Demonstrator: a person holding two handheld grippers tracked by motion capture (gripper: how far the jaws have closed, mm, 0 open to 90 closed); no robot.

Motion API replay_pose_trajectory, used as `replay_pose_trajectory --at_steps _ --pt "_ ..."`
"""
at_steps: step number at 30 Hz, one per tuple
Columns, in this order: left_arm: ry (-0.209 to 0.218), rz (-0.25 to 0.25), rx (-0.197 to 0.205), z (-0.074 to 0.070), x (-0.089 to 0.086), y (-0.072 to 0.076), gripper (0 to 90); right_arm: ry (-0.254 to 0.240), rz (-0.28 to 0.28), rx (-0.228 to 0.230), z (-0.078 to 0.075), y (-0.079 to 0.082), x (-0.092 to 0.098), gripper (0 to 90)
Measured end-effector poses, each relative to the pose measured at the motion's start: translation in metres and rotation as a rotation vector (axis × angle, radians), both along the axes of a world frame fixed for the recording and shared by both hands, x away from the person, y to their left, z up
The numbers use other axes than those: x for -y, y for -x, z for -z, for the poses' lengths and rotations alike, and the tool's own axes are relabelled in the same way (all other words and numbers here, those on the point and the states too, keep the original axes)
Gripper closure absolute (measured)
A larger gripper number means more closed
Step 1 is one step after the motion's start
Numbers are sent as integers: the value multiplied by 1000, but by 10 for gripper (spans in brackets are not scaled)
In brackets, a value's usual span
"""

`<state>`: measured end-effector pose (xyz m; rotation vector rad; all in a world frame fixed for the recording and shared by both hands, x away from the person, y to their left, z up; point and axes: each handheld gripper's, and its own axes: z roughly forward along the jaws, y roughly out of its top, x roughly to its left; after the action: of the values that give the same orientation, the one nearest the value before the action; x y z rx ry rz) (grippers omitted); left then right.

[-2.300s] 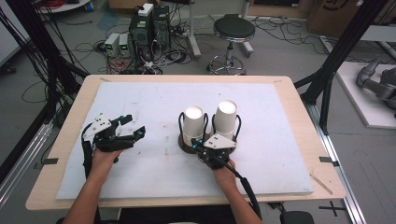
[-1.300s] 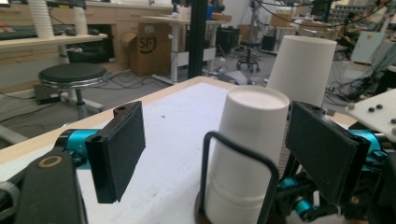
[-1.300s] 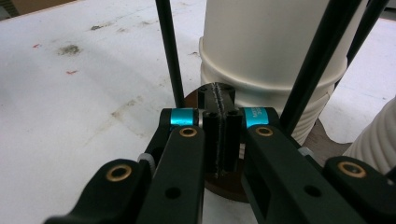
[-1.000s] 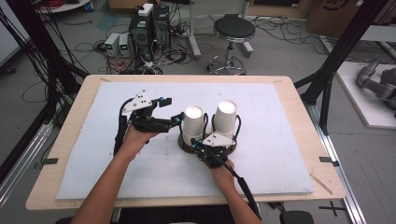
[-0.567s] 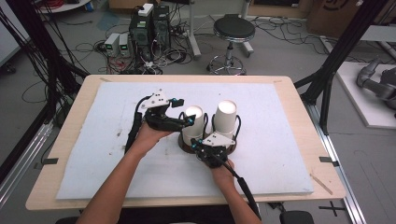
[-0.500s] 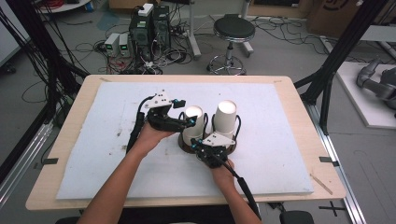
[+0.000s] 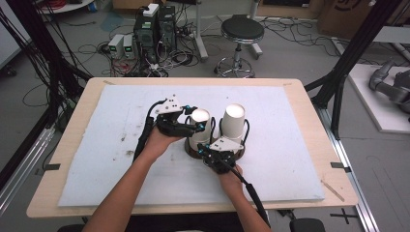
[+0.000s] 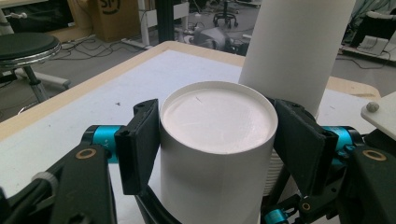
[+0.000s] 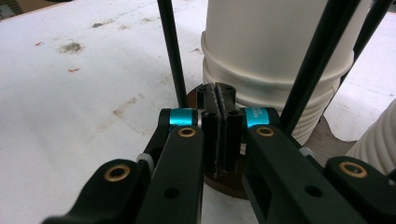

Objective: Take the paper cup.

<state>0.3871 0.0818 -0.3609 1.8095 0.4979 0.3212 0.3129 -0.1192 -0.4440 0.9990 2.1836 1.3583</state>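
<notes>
2 stacks of upturned white paper cups are standing in a black wire holder (image 7: 245,131) on the white mat (image 7: 300,145). The left gripper (image 7: 198,126), having just been closing, is clamping the top cup (image 8: 217,140) of the left stack (image 7: 199,131). The right gripper (image 9: 219,135), jaws shut together, is pressing against the holder's brown base (image 9: 229,179) by the right stack (image 7: 233,123).

Black round stool (image 7: 238,30) on the floor beyond the table (image 7: 309,104); computer towers (image 7: 155,21), tangled cables (image 7: 72,53)
</notes>
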Motion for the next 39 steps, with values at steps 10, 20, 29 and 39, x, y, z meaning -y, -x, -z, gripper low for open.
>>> replay_pose_trajectory --at_steps 10,20,29,39 --pt "63 -9 26 -16 -6 2 349 1 0 -1 0 0 0 900" --pt "108 -26 33 -39 -12 4 351 1 -19 0 0 0 0 851" --pt "144 -25 51 -63 -18 11 352 -13 -86 24 -11 6 7 700" --pt "152 -5 60 -80 -24 28 353 -38 -152 29 -37 13 31 462"
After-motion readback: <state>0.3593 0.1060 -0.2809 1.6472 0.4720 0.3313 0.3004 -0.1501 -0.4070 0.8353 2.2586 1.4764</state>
